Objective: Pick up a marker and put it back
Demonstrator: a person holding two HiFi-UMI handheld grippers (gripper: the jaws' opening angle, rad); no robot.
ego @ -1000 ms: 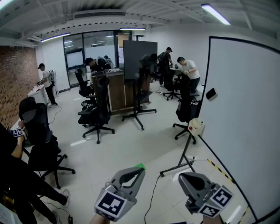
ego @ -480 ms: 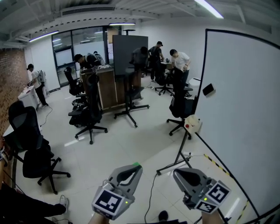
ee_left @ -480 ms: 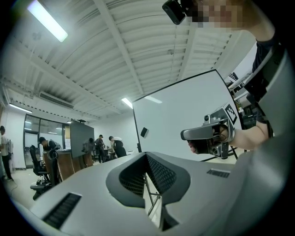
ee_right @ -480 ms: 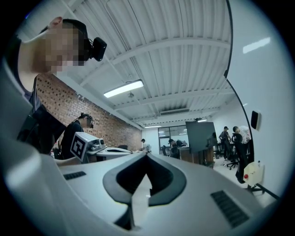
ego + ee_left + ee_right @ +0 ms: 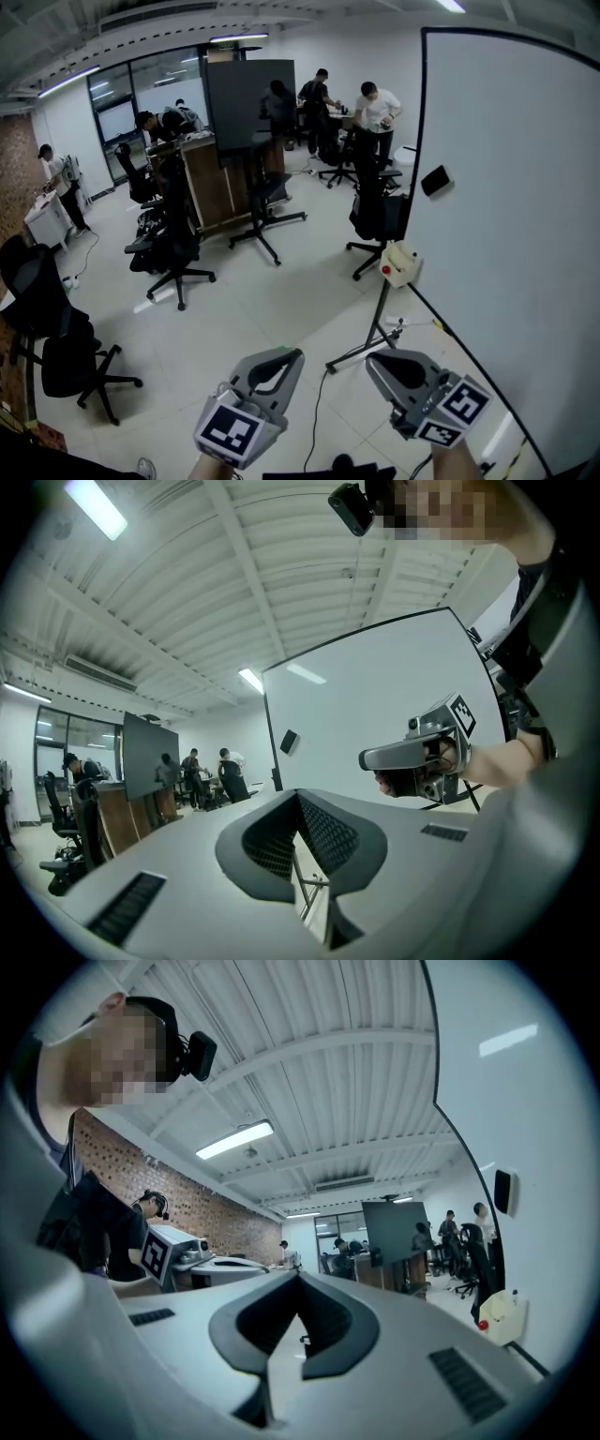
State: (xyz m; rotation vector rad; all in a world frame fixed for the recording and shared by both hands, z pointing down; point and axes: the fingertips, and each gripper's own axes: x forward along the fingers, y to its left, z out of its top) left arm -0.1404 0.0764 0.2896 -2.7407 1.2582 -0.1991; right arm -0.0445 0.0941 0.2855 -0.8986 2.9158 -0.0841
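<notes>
Office floor lay ahead, with the whiteboard at right. Left gripper and right gripper both had jaws closed on nothing and were held level and low, presumably ready for an approach to the board. No marker showed in any view.

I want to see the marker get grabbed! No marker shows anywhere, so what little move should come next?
Probably swing both toward the whiteboard on the right and search its lower edge for a marker. The left gripper and right gripper have shut fingers with nothing between them, and no marker shows in any view.
</notes>
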